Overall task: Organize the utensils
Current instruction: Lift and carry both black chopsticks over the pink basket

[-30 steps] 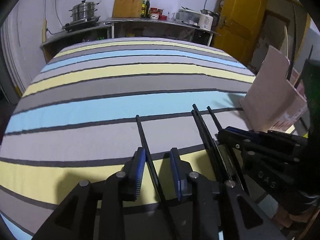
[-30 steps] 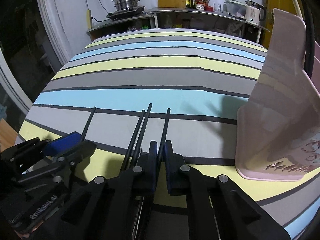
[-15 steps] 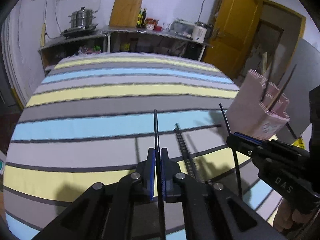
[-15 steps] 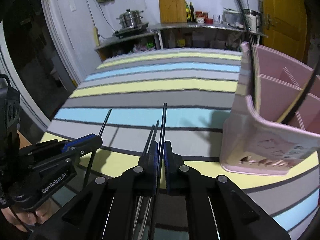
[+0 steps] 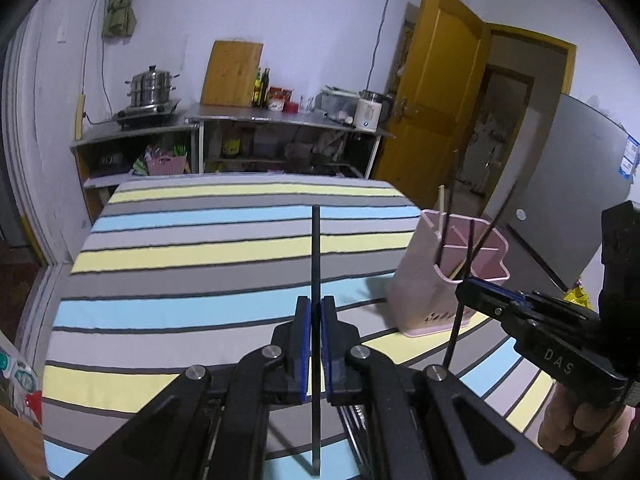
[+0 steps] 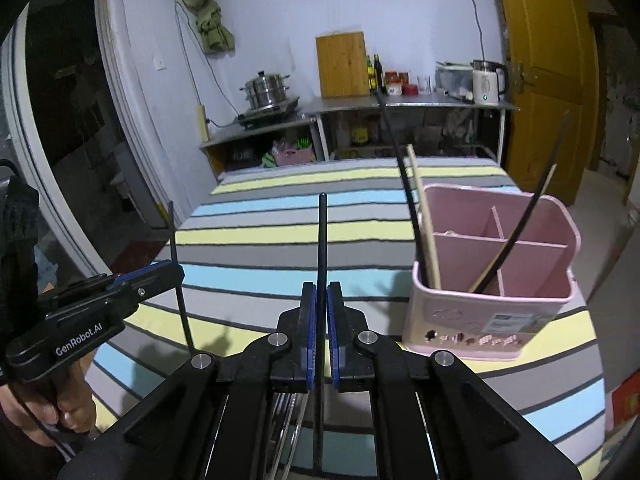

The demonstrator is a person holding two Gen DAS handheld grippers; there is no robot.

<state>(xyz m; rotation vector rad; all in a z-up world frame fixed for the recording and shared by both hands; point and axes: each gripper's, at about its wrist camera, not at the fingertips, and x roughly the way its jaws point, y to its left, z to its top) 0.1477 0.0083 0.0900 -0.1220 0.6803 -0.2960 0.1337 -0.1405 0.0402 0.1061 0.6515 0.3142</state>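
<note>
Since a second ago: both grippers came up off the striped tablecloth (image 5: 200,248), each with one black chopstick; before that the sticks lay flat on the cloth and the left jaws were still apart around theirs.
Left gripper (image 5: 316,344): blue pads pinched together on a black chopstick (image 5: 316,248), so it's clamped, nothing loose.
Left chopstick axis: long axis runs along the fingers, tip pointing away from the camera toward the far end of the table, other end sticking back under the gripper body. In the right wrist view the same stick (image 6: 178,276) stands nearly upright through the left jaws, a bit tilted.
Right gripper (image 6: 321,336): also squeezed shut on its own black chopstick (image 6: 321,240).
Right chopstick axis: same deal, lined up with the fingers, tip forward and up in the frame, tail running back below the pads. From the left wrist view it (image 5: 462,292) crosses the right jaws steeply, top end leaning toward the holder.
Pink holder (image 6: 480,320): sits on the cloth just right of the right gripper, divided into compartments, with a few black and pale wooden chopsticks leaning in the front-left ones.
Hands: a hand (image 5: 576,424) wraps the right gripper's handle.
On the cloth: a few more utensils lie under the right gripper, too hidden to tell what.
</note>
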